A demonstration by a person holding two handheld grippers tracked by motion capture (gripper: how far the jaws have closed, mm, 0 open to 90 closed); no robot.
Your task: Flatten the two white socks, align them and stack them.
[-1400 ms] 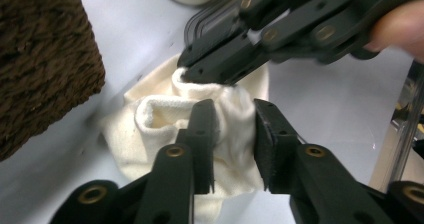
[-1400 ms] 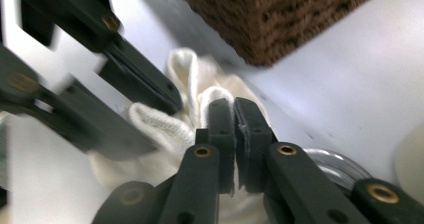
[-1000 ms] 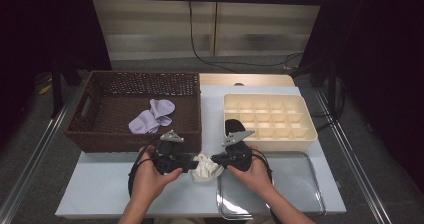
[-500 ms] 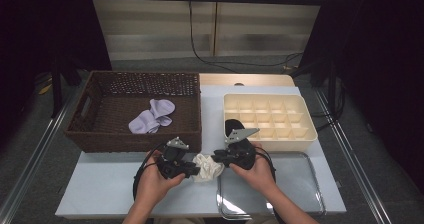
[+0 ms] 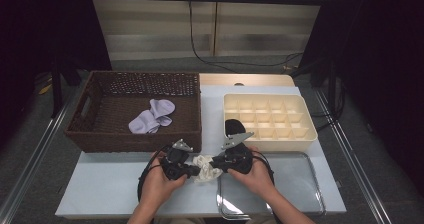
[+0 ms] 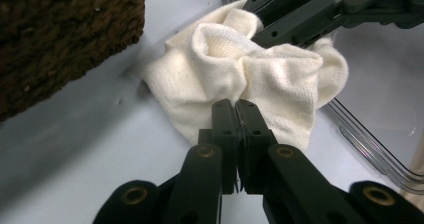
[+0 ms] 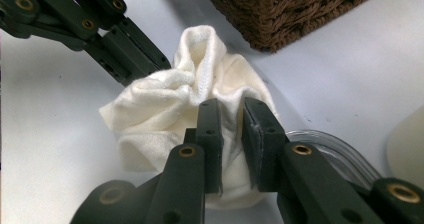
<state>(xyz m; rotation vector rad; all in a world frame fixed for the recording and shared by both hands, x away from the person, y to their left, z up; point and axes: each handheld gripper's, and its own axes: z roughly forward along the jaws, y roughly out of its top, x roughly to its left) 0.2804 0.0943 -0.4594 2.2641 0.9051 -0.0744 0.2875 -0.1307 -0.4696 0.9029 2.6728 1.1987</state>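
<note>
While the cream sock [image 5: 204, 167] lies bunched on the desk [image 5: 100, 194] between them, left tool [image 5: 192, 170] and right tool [image 5: 214, 165] each pinch an opposite side.

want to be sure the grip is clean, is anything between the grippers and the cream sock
Nothing visible. The left gripper and the right gripper both pinch the cream sock directly, on the table.
</note>
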